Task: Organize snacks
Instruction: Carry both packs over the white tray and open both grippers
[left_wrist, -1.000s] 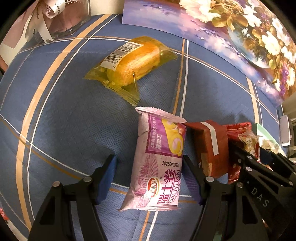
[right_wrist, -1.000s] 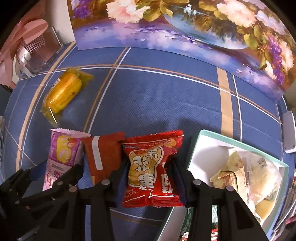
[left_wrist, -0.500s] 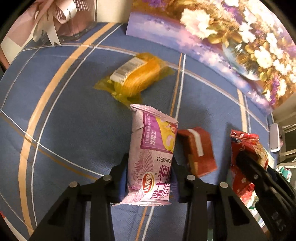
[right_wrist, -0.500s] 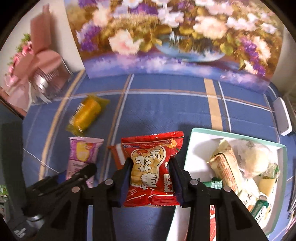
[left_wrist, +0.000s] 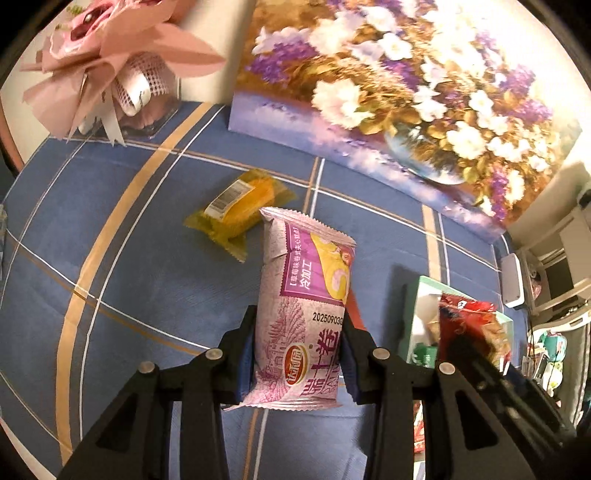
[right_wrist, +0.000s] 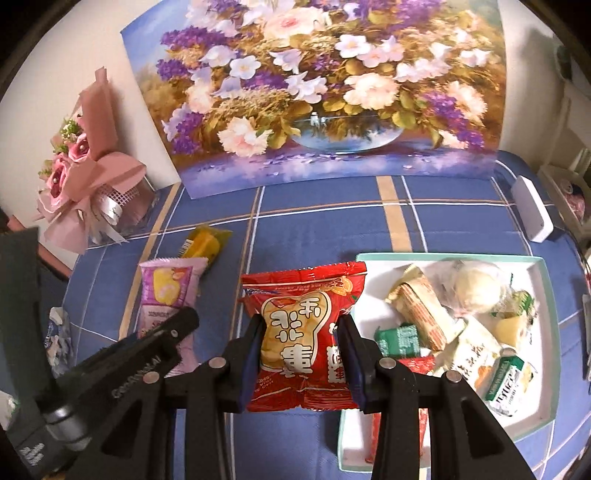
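Snacks held at this moment: a pink-purple roll-cake packet (left_wrist: 303, 317) clamped between the jaws of the left gripper (left_wrist: 297, 354), and a red packet (right_wrist: 306, 336) clamped between the jaws of the right gripper (right_wrist: 301, 354). Both packets are lifted above the blue plaid cloth (right_wrist: 295, 229) that covers the bench. The red packet hangs just left of the white tray (right_wrist: 543, 291), whose mint-green rim encloses a heap of wrapped snacks, among them a round pale bun (right_wrist: 476, 284), a striped wafer pack (right_wrist: 421, 314) and a small green packet (right_wrist: 400, 338). A yellow cake packet (left_wrist: 240, 206) lies flat on the cloth beyond the pink-purple packet, its barcode label upward; it is apart from both grippers. In the left wrist view a brown-red pack (left_wrist: 356, 310) shows only as a sliver behind the held packet. A flower painting (right_wrist: 314, 92) stands along the far edge, a pink bouquet (right_wrist: 85, 184) at its left and a white box-shaped device (right_wrist: 532, 206) at its right. Legible print on the pink-purple packet: "2025090", "冷加工"; the red packet bears large Chinese characters.
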